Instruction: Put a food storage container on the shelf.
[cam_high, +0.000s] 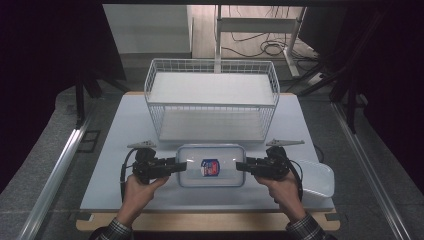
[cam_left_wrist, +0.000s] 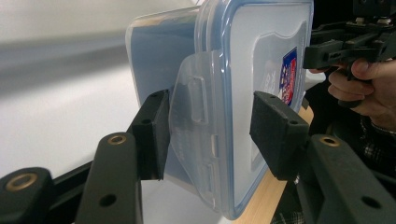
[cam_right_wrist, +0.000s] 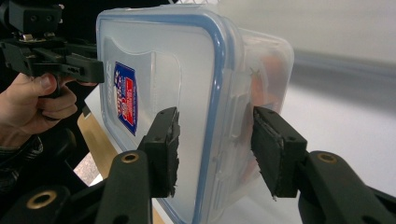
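A clear plastic box with a blue-rimmed lid (cam_high: 210, 166) and a red-and-blue label lies on the pale table, near its front. My left gripper (cam_high: 180, 166) is at the box's left end and my right gripper (cam_high: 241, 165) at its right end. In the left gripper view the box (cam_left_wrist: 252, 51) stands between the open jaws, which straddle its side latch flap (cam_left_wrist: 196, 102), with a gap at the lid side. In the right gripper view the open jaws straddle the other end of the box (cam_right_wrist: 177, 60). Something orange (cam_right_wrist: 266, 88) shows through the wall.
A white wire basket (cam_high: 211, 100) stands just behind the box. A second clear tub (cam_high: 315, 177) sits at the table's front right, beside my right hand. The table's wooden front edge (cam_high: 210, 221) is close to both hands.
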